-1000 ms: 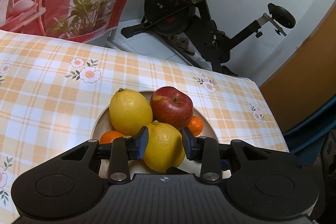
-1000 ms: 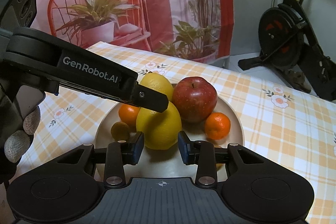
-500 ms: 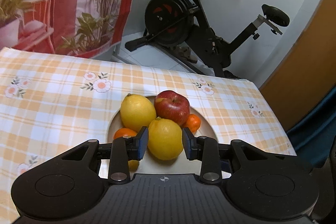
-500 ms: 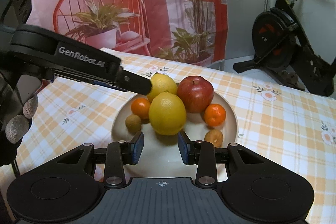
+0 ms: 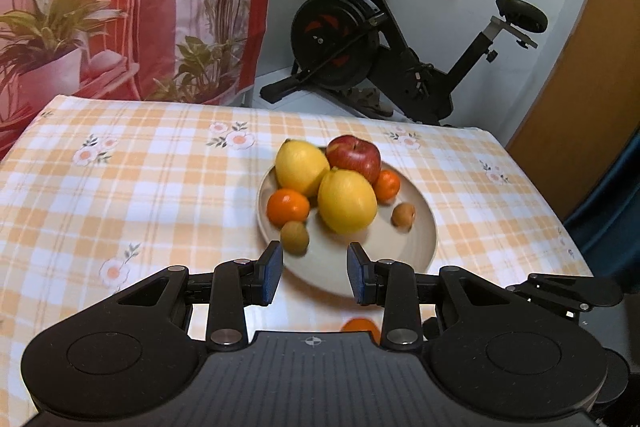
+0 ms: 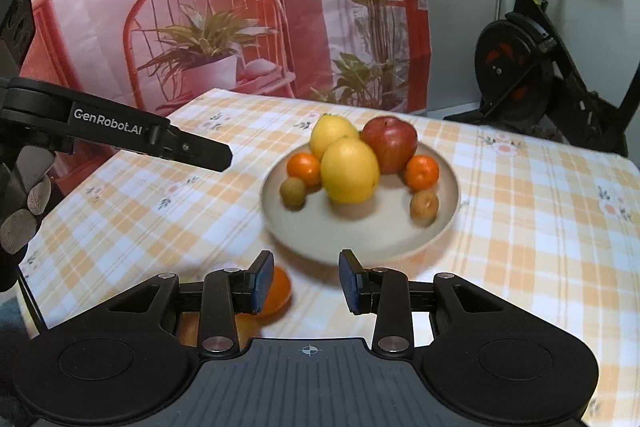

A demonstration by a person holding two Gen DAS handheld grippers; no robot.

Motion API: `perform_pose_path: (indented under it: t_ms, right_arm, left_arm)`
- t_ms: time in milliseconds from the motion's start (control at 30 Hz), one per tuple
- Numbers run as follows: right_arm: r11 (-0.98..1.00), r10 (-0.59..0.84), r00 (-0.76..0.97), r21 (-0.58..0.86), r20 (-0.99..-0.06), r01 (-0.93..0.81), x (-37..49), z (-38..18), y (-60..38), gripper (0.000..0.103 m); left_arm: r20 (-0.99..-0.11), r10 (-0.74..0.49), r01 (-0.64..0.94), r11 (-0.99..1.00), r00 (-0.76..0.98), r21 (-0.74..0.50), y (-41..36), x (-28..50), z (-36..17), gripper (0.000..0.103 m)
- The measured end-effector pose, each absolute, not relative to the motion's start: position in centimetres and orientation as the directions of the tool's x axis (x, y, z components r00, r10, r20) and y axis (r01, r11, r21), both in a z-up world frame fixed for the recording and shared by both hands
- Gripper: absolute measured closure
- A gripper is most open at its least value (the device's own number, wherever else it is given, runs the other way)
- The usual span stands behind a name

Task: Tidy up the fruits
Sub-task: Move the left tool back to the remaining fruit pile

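Picking the loose orange by the bench's near edge: left hand-held gripper & right hand-held gripper are part open, empty; grab gently, put on plate.

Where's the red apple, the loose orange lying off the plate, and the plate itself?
red apple (image 6: pixel 389 143), right wrist view, its front skin.
loose orange (image 6: pixel 278 289), right wrist view, its visible right side.
plate (image 5: pixel 416 259), left wrist view, bare near rim.

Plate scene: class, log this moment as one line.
plate: seven fruits | tangerine: on cloth, off plate | hand-held grippers: empty
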State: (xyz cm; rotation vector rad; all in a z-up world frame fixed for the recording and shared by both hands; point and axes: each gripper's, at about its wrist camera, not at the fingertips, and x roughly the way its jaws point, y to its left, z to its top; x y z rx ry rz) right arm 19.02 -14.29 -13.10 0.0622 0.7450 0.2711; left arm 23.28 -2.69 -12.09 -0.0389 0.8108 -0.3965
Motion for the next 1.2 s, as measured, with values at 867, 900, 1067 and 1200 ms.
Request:
perform_pose_path:
  t_ms: [867,900,1067,1200]
  right_arm:
    - [0.938,0.301,0.649,0.093,-0.699,-0.335,13.0,-14.0,-12.4,0.05]
    - [0.936,0.305,0.647,0.094,-0.699,-0.34,13.0,-14.0,-12.3,0.05]
    - [0.927,0.32,0.628,0.096,-0.709,-0.363,13.2,-14.6,-11.7,0.05]
    - [0.923,0.323,0.62,0.092,-0.715,-0.375,13.4,-15.0,-11.4,0.05]
  left_arm:
    - [-0.711,-0.389,0.343,0.914,0.586,-0.217,-2.3,17.6,-14.0,0.066]
    - [-0.713,-0.391,0.344,0.913,0.582,-0.22,-2.4,17.5,-14.1,0.066]
    - [-0.72,-0.406,0.353,0.906,0.563,-0.235,-2.6,16.9,-14.8,0.066]
    - [-0.721,-0.42,0.363,0.899,0.551,-0.246,-2.8,16.7,-15.1,0.066]
